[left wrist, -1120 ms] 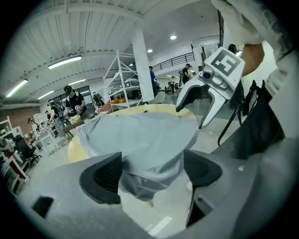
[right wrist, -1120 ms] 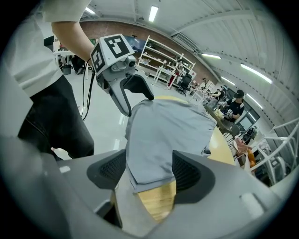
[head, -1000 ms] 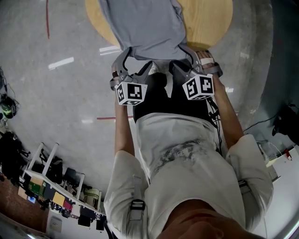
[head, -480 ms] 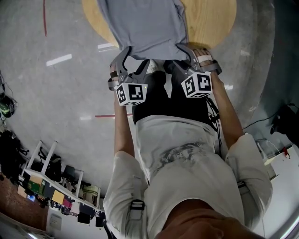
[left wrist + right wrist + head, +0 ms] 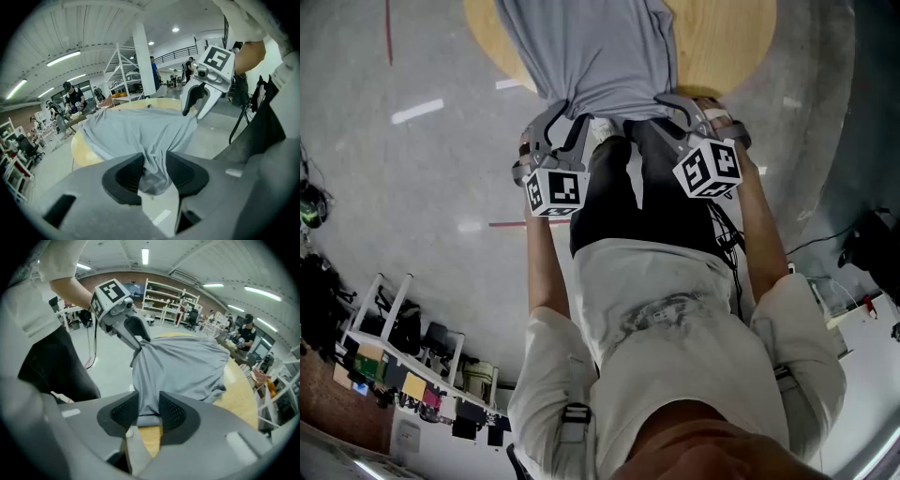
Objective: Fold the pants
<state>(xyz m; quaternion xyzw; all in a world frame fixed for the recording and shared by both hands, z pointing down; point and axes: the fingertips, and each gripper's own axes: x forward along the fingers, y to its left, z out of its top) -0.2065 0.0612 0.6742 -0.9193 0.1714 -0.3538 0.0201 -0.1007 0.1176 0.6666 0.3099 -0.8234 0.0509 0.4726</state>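
Grippers (image 5: 154, 163) (image 5: 149, 405), jaws just closing, on pants' (image 5: 591, 47) edge

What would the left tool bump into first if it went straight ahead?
The gray pants: the left tool has just been closing on them. Behind, probably the wooden table.
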